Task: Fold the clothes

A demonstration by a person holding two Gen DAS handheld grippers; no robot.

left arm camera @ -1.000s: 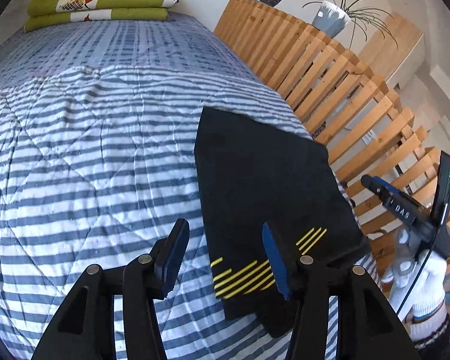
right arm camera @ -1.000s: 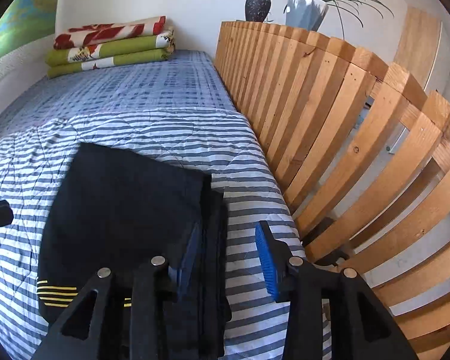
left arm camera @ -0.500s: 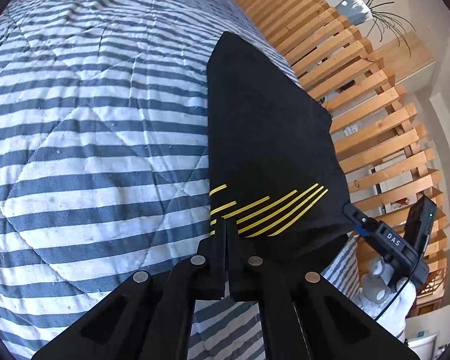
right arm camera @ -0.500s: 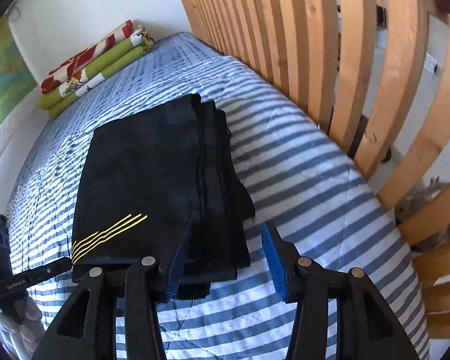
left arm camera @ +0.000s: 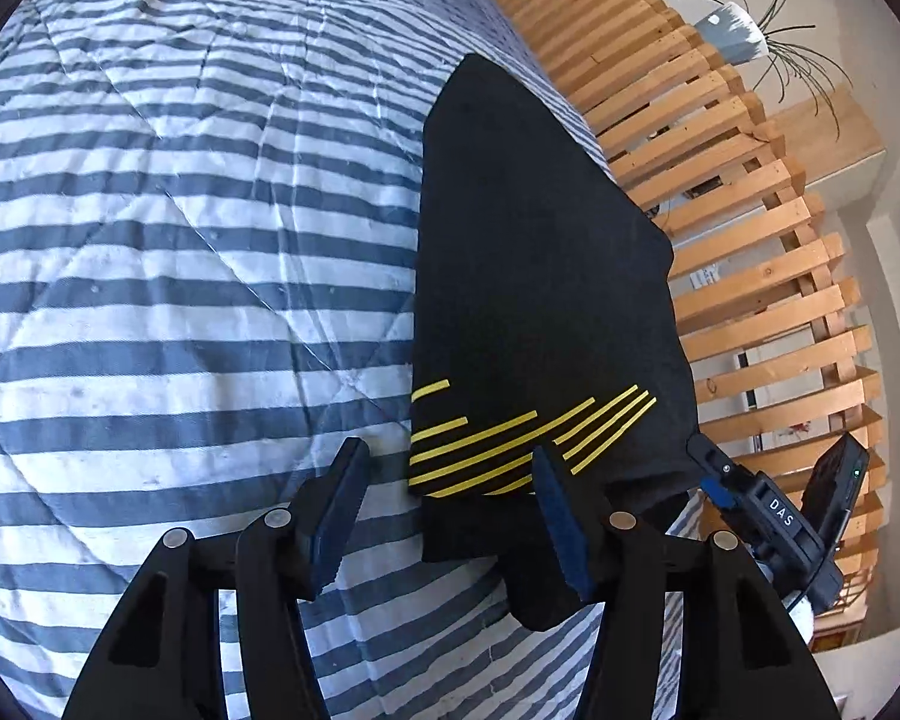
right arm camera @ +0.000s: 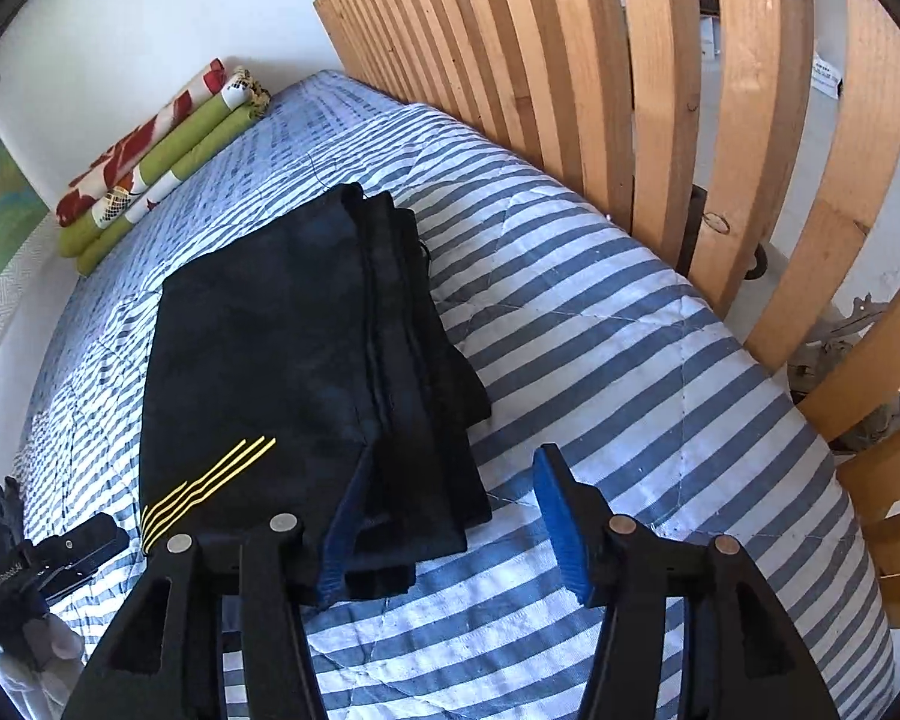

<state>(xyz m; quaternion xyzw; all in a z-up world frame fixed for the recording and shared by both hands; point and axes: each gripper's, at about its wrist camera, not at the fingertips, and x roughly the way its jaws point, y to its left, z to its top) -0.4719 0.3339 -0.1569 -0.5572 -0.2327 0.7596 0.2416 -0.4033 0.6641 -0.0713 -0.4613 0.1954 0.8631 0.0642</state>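
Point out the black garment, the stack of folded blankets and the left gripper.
black garment point(right arm camera: 270, 348), right wrist view, flat top layer.
stack of folded blankets point(right arm camera: 162, 162), right wrist view, green middle roll.
left gripper point(left arm camera: 450, 516), left wrist view, midway between its fingertips.

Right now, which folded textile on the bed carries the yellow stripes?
The black garment lying nearest both open grippers, on the striped quilt. The other folded stack, green and red-patterned, sits at the bed's far end by the wall.

I see a bed point(right arm camera: 630, 330) under a blue-striped quilt. A slatted wooden partition point(right arm camera: 660, 90) runs alongside; white wall point(right arm camera: 150, 12) behind, daylight bright.
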